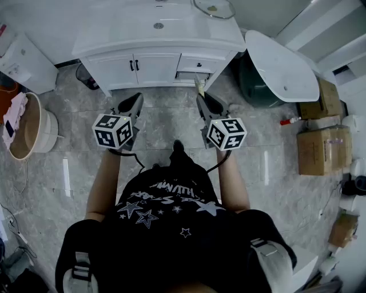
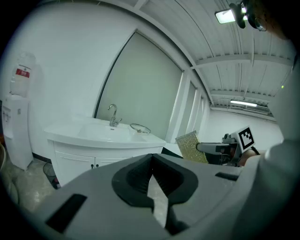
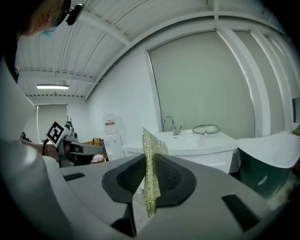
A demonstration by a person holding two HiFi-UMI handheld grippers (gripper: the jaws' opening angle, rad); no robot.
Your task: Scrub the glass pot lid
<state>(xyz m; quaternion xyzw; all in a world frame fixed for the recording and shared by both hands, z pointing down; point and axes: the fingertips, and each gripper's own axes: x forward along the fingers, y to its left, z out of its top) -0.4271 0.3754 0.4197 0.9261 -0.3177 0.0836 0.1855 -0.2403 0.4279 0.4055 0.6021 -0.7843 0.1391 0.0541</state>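
The glass pot lid (image 1: 213, 8) lies on the white vanity counter (image 1: 114, 35) to the right of the sink, far ahead of both grippers. It also shows in the left gripper view as lid (image 2: 139, 128) and in the right gripper view as lid (image 3: 206, 129). My right gripper (image 1: 201, 101) is shut on a yellowish glittery scrub cloth (image 3: 151, 161), which stands upright between its jaws. My left gripper (image 1: 136, 99) is shut with nothing in it (image 2: 152, 177). Both are held at waist height in front of the cabinet doors.
A faucet (image 2: 113, 116) stands behind the sink. A white bathtub (image 1: 283, 66) is at the right of the vanity, with cardboard boxes (image 1: 323, 150) beyond it. A wooden tub (image 1: 26, 129) sits on the floor at left, near a water dispenser (image 2: 14, 126).
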